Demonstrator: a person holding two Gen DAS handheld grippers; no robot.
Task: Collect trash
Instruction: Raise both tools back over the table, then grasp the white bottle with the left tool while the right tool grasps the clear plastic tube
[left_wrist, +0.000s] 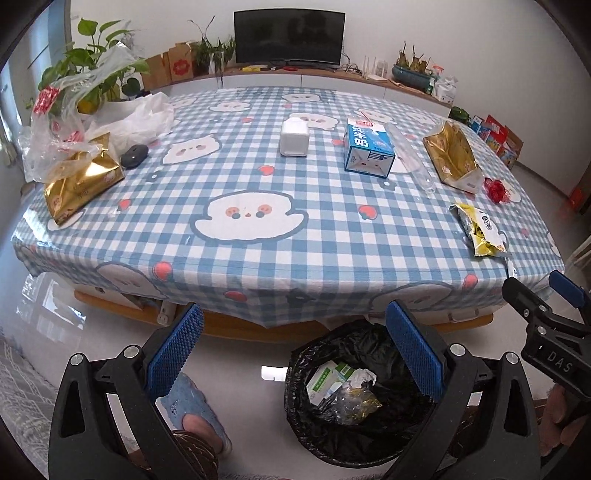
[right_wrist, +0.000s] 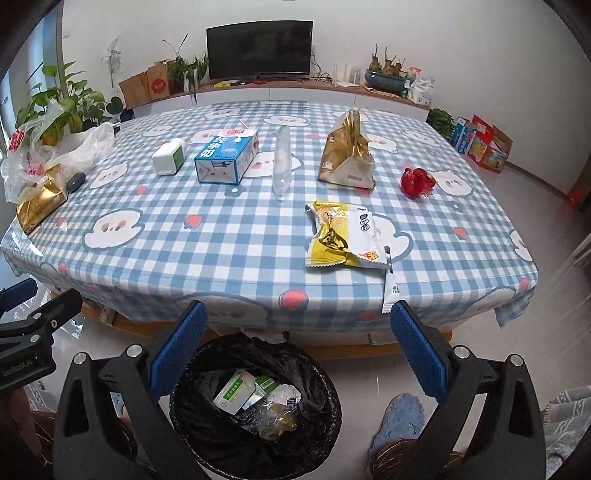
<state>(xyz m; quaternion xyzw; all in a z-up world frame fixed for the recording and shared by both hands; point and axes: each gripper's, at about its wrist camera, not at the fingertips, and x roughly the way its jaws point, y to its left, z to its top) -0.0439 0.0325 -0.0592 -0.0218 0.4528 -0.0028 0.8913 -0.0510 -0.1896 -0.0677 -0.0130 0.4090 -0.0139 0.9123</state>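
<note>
A black-lined trash bin (left_wrist: 354, 402) (right_wrist: 258, 410) stands on the floor before the table and holds a green-white box and crumpled wrappers. My left gripper (left_wrist: 295, 350) is open and empty above the floor, left of the bin. My right gripper (right_wrist: 299, 354) is open and empty over the bin. On the checked tablecloth (right_wrist: 221, 236) lie a yellow snack wrapper (right_wrist: 343, 236) (left_wrist: 480, 230), a blue milk carton (right_wrist: 227, 155) (left_wrist: 367, 149), a gold bag (right_wrist: 347, 155) (left_wrist: 452, 157), a red wrapper (right_wrist: 417, 182) (left_wrist: 496, 190), a clear plastic tube (right_wrist: 282, 162) and a second gold bag (left_wrist: 83, 182) (right_wrist: 38, 203).
A white box (left_wrist: 294, 138) (right_wrist: 169, 157), a dark round object (left_wrist: 133, 155) and clear plastic bags (left_wrist: 74, 122) lie on the table's left. Potted plants, a TV (right_wrist: 258, 48) and a long cabinet stand behind. My slippered feet (left_wrist: 192, 413) (right_wrist: 402, 424) flank the bin.
</note>
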